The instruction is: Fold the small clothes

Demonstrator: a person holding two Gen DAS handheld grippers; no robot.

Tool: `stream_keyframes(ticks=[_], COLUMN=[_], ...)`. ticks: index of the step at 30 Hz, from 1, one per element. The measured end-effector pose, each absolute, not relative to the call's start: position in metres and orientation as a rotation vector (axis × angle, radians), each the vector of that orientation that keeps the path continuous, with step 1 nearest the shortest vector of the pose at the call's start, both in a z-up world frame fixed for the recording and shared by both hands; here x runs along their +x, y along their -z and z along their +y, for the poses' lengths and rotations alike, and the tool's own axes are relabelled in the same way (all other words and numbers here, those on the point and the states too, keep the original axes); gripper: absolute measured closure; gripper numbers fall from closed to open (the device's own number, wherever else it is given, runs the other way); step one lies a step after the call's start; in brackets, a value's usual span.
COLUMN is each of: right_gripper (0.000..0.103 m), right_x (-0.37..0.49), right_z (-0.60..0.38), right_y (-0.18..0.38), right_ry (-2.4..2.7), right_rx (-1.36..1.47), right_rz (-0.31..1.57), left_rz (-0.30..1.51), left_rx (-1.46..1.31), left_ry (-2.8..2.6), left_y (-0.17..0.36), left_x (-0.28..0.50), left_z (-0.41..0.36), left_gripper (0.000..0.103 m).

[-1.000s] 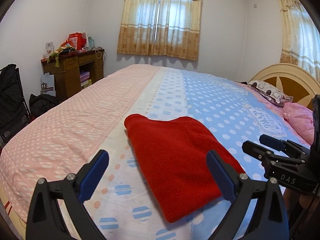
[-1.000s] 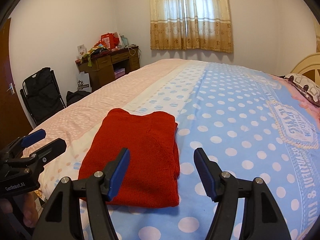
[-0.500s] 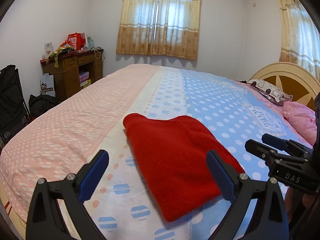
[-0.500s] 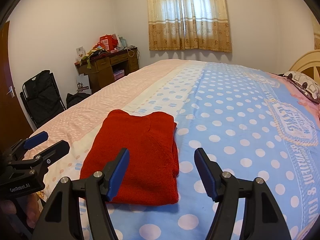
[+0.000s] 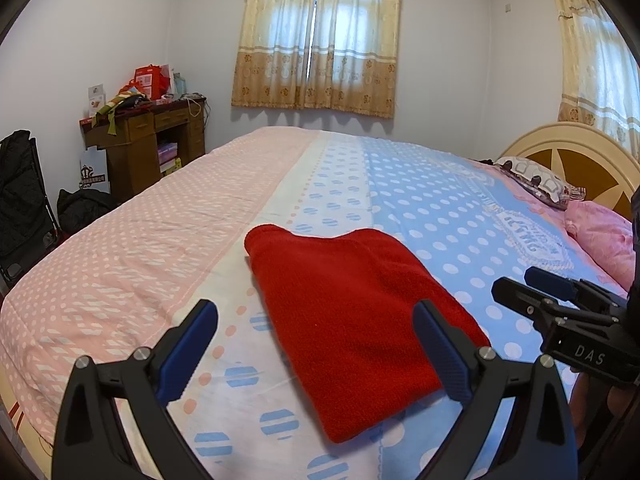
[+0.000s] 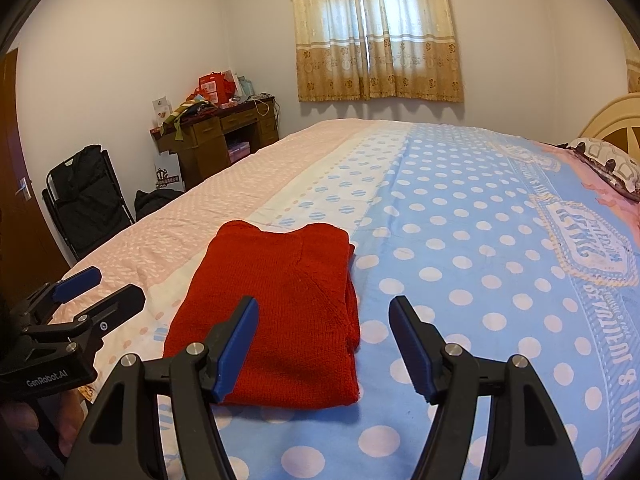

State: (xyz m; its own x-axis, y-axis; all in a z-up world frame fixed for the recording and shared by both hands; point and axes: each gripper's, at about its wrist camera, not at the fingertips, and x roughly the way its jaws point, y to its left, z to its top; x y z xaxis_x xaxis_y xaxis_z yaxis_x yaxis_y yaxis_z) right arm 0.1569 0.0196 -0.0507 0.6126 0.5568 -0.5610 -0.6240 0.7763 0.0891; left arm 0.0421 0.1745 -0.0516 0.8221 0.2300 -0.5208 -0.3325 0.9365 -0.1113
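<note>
A red knitted garment (image 5: pixel 348 312) lies folded into a flat rectangle on the bed (image 5: pixel 160 240); it also shows in the right wrist view (image 6: pixel 276 312). My left gripper (image 5: pixel 316 312) is open and empty, held above the garment's near end. My right gripper (image 6: pixel 324 308) is open and empty, above the garment's near right corner. Each gripper also shows from the side in the other's view: the right one (image 5: pixel 516 284) at the right edge, the left one (image 6: pixel 114 286) at the left edge.
The bed has a pink, white and blue dotted cover. Pillows (image 5: pixel 600 236) and a headboard (image 5: pixel 576 148) are at the right. A cluttered wooden desk (image 5: pixel 148 144) and a black folding chair (image 5: pixel 20 200) stand by the left wall. Curtained window (image 5: pixel 316 36) behind.
Both grippers have drawn back slightly from the garment and stayed open. The garment has not moved.
</note>
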Motion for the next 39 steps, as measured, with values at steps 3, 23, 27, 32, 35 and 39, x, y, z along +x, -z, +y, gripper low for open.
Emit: stream_keyframes(ticks=[3, 23, 27, 32, 35, 39], right_gripper=[0.035, 0.034, 0.034, 0.034, 0.034, 0.034], right_x=[0.1568, 0.1569, 0.1566, 0.1563, 0.1558, 0.1553], right_z=[0.0217, 0.0251, 0.0256, 0.0264, 0.0269, 0.0269], right_y=[0.0508, 0.0533, 0.0532, 0.0525, 0.0523, 0.051], right_ry=[-0.683, -0.683, -0.683, -0.687, -0.684, -0.685], right_rx=[-0.118, -0.11, -0.11, -0.109, -0.109, -0.109], right_rz=[0.605, 0.612, 0.611, 0.605, 0.606, 0.605], left_rz=[0.525, 0.528, 0.523, 0.52, 0.53, 0.54], left_rx=[-0.201, -0.197, -0.188, -0.186, -0.187, -0.177], left_ry=[-0.3, -0.295, -0.296, -0.292, -0.285, -0.295], left_y=[0.0524, 0.0553, 0.0538, 0.0522, 0.0525, 0.0522], left_x=[0.0421, 0.0425, 0.0422, 0.0422, 0.0436, 0.0456], left_z=[0.1739, 0.1728, 0.1728, 0.1737, 0.1742, 0.1741], left_gripper=[0.003, 0.003, 0.003, 0.0, 0.0, 0.0])
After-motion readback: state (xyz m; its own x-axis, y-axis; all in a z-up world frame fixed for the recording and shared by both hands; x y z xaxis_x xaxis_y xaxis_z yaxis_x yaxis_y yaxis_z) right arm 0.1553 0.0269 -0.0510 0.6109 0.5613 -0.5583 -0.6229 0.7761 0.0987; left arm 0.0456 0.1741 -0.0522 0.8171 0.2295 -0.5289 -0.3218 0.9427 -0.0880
